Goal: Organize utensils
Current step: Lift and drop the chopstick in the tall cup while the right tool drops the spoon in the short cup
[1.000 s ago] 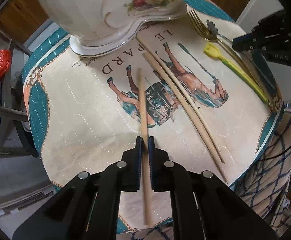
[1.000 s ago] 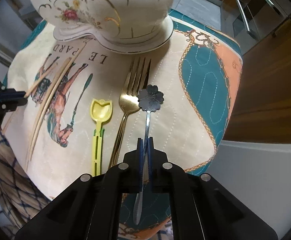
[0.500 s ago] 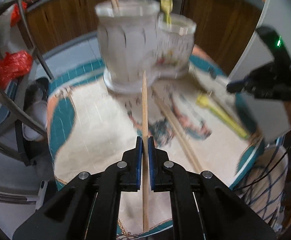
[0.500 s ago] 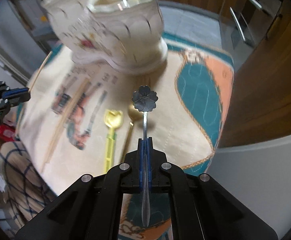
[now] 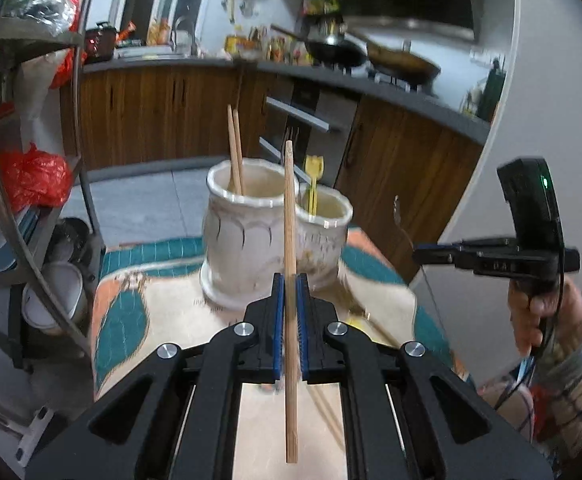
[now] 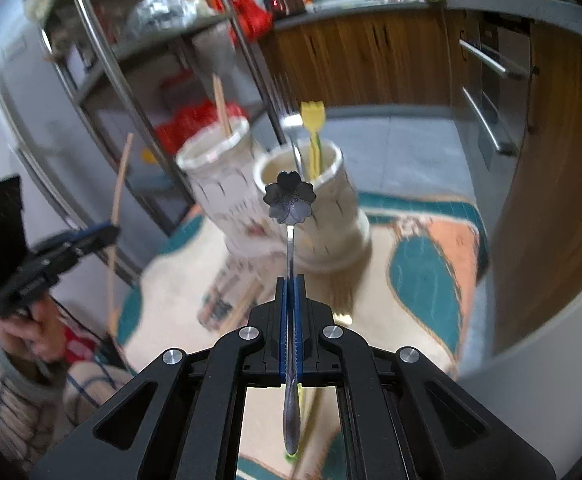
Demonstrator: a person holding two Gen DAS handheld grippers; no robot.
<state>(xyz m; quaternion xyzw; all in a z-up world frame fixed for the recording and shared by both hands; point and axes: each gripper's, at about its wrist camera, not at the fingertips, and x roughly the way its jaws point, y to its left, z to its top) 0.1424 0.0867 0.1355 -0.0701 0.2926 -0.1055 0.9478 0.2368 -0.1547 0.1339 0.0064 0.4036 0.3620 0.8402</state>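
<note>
Two grippers are up off the table, each clamped on one utensil. The left gripper (image 5: 290, 280) sits at the bottom centre of its own view, its blue pads pressed tight against a single wooden chopstick (image 5: 289, 216) that runs straight up the middle of the frame, its tip crossing in front of the double holder (image 5: 243, 236). The holder is a cream ceramic pot with two cups joined side by side, standing on a quilted cloth (image 5: 123, 320) of teal, orange and cream. In that view, the left cup already has two chopsticks (image 5: 235, 148) leaning in it; the right cup has a yellow plastic fork (image 5: 314, 176) standing upright.

The right gripper (image 6: 290, 280), low in the centre of its own view, is closed on the thin handle of a small metal spoon (image 6: 290, 200) with a flower-shaped bowl, which shows dark against the nearer cup of the holder (image 6: 331, 184). A metal fork (image 6: 289, 120) stands blurred in that cup next to the yellow one (image 6: 311, 120).

At the right edge of the left view, a hand (image 5: 539, 312) in a checked sleeve grips the other tool's handle.
</note>
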